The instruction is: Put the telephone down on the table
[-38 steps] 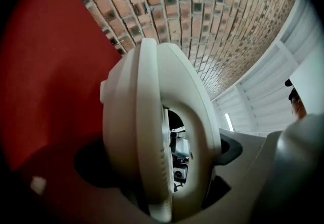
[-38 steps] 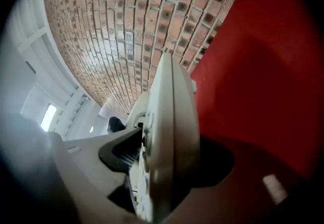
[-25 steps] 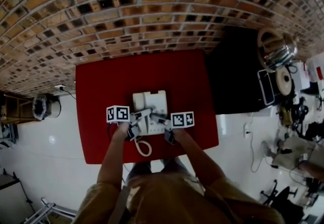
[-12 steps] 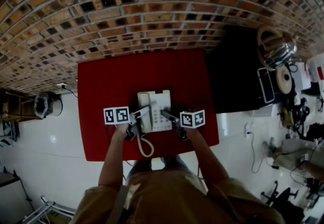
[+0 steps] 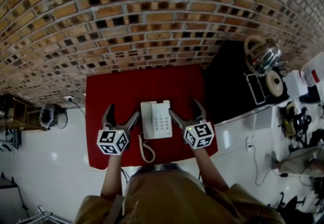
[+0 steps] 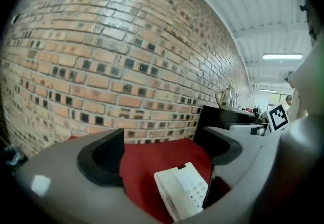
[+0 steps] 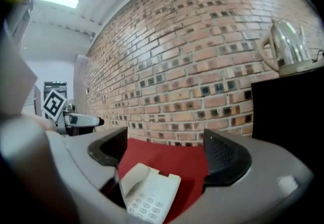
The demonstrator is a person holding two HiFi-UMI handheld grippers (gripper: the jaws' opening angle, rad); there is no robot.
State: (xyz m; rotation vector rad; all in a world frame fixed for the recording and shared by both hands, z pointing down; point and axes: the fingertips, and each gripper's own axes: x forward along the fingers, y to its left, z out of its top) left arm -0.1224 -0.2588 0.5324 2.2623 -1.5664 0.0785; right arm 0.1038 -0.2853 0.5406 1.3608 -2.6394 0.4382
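Reading the placement as done: the telephone (image 5: 156, 119) lies flat on the red table (image 5: 101, 91), its cord (image 5: 147, 151) trailing toward me. My left gripper (image 5: 123, 111) and right gripper (image 5: 184, 107) flank it, jaws spread wide, pinching nothing, clear of the phone. I see nothing left to do.

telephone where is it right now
In the head view the telephone lies on the red table, toward its near edge, between the open left gripper and the open right gripper, held by neither.
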